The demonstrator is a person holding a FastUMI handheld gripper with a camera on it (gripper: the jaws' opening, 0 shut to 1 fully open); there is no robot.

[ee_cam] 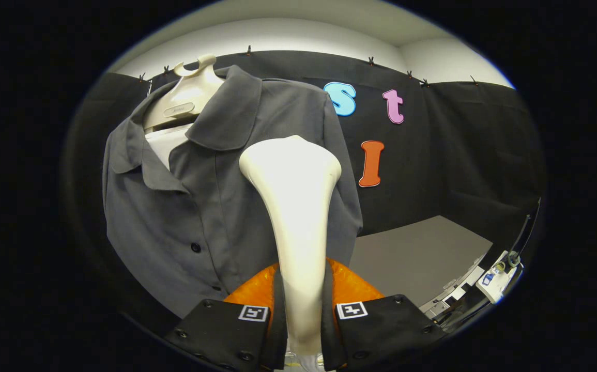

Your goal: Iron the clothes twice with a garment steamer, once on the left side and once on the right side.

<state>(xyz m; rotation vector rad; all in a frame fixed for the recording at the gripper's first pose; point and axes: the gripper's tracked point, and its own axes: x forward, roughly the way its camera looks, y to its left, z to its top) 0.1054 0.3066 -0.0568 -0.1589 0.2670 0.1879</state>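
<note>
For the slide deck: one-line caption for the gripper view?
Tool shut on cream garment steamer, its head raised before the grey shirt on its hanger.

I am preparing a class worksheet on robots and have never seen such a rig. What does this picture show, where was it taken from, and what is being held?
The camera rides on a hand-held gripper that a person carries, looking forward along its two black fingers. Both fingers press on the cream handle of a garment steamer, whose wide head points up, in front of the clothing. Behind it a grey buttoned shirt hangs on a cream hanger against black cloth. Beyond the fingers to the right lies a grey tabletop, with some equipment at its far edge.
</note>
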